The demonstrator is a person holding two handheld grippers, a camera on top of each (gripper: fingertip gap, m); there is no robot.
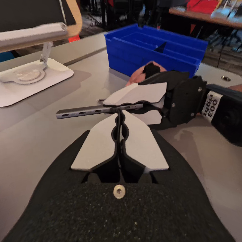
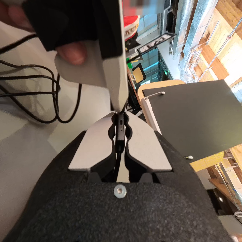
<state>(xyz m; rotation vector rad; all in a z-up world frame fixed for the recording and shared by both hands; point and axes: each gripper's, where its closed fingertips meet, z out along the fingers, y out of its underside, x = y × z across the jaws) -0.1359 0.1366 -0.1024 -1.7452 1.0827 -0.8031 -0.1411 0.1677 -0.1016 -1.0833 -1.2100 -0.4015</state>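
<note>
between the white fingers of the left gripper (image 1: 118,113) runs a thin black cable (image 1: 118,131), pinched tight, and it goes up to the grey usb hub (image 1: 81,112) right at the tips. right gripper (image 1: 108,103) comes in sideways from the right and is clamped on the other end of that same hub, so the hub hangs flat above the grey table (image 1: 39,131) with both grippers gripping around it. from the right wrist view the hub (image 2: 120,131) sits edge-on between the closed fingers (image 2: 98,144), with the left gripper's finger (image 2: 117,78) coming down from above to meet it. further out: a blue bin (image 1: 150,52) behind, a white tablet stand (image 1: 32,76) off to the left, and loops of black cable (image 2: 52,91) lying on the table
</note>
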